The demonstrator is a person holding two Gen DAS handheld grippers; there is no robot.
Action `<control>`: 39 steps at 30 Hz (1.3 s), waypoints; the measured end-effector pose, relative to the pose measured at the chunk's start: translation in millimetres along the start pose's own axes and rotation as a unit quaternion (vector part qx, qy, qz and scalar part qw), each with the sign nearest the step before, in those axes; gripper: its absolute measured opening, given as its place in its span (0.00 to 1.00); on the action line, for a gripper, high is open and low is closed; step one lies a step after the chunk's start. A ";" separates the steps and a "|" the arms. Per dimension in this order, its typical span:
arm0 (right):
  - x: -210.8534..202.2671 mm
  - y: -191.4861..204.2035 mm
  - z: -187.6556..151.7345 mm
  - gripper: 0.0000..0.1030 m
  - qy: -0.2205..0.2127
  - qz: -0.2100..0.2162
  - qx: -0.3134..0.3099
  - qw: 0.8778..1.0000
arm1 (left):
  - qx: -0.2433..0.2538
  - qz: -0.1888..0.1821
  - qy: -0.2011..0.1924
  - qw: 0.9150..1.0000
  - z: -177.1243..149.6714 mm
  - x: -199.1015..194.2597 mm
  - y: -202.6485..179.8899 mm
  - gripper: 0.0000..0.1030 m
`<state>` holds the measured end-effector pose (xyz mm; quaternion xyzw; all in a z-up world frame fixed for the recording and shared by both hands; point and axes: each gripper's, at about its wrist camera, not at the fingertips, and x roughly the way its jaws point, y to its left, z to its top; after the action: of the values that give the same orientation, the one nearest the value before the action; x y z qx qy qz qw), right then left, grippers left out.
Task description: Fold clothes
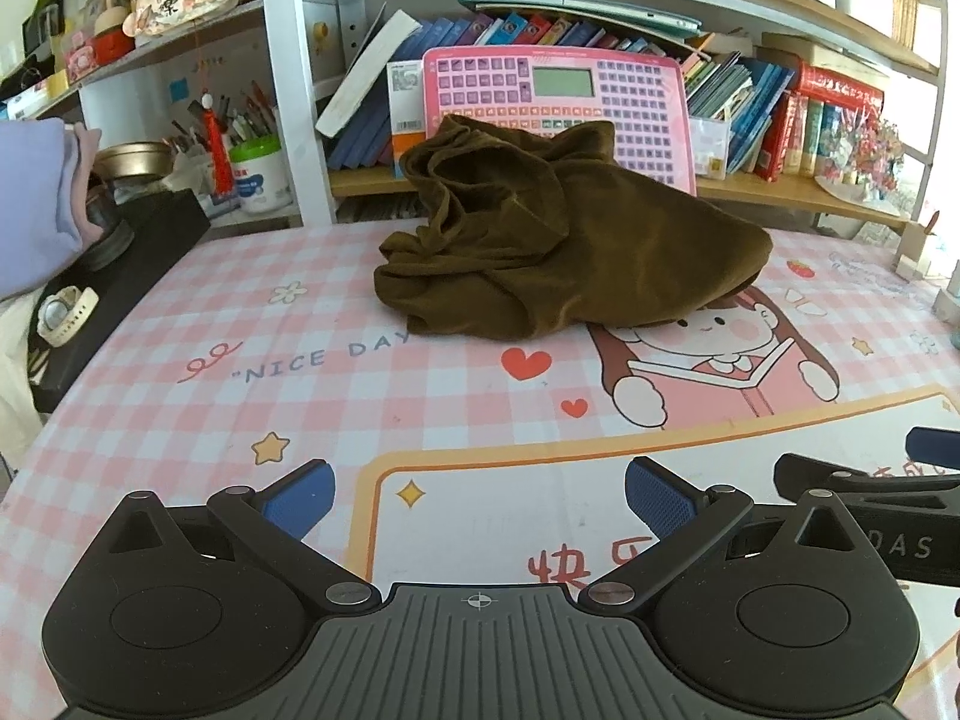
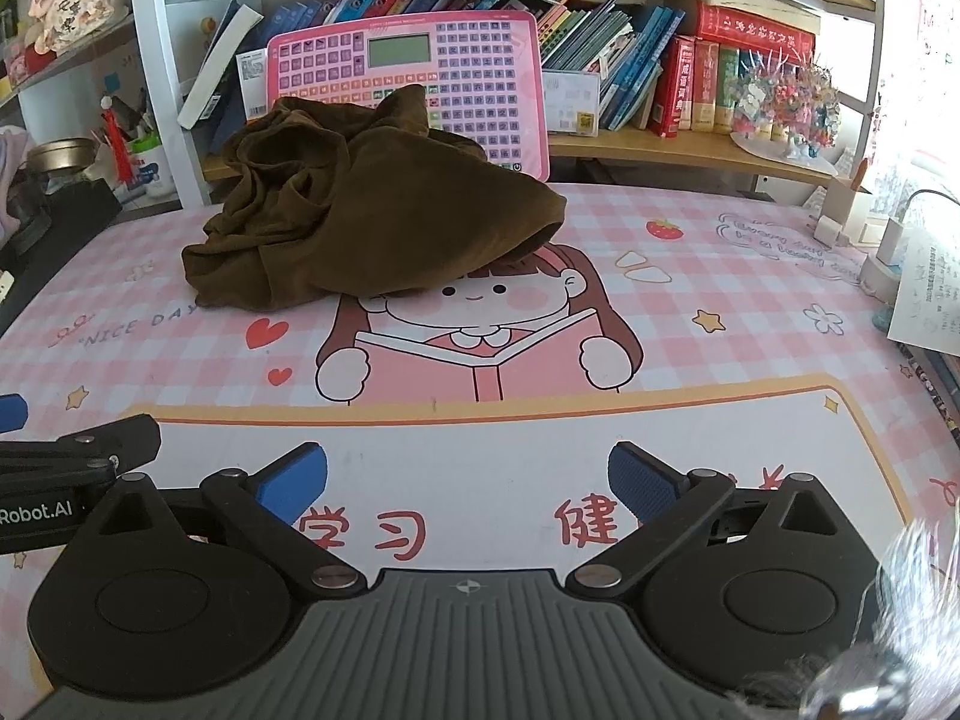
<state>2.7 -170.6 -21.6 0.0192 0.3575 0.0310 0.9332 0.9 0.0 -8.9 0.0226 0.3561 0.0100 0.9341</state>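
A brown garment [image 1: 558,240] is lying crumpled in a loose heap toward the far side of the desk [image 1: 180,396], its folds bunching up at the left and its right edge draping over the head of the cartoon girl printed on the pink checked desk mat [image 2: 690,276]; behind it, a pink toy keyboard [image 2: 420,72] is leaning upright against a shelf of books [image 2: 660,72], the heap's top covering the keyboard's lower part.

The left gripper [image 1: 480,501] is hovering low over the near part of the mat, well apart from the garment; its jaws are standing wide open, holding nothing — the blue pads [image 1: 657,501] are showing bare on both sides. The right gripper [image 2: 468,483] is sitting just beside it, over the red printed characters, its jaws likewise spread wide and empty; each gripper's side is showing at the edge of the other's view.

At the left of the desk, a black box [image 1: 138,276] is carrying a pale wristwatch [image 1: 63,309]; a lilac cloth [image 1: 36,204] is sitting at the far left edge.
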 end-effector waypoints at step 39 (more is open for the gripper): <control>23.8 -16.3 2.3 0.98 0.037 0.013 0.007 0.999 | 0.013 0.005 0.043 0.999 0.3 19.0 -17.6 1.00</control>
<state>22.6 -185.2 -36.7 0.0288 0.3914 0.0417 0.9188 15.4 -17.0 -22.2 0.0361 0.3959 0.0112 0.9175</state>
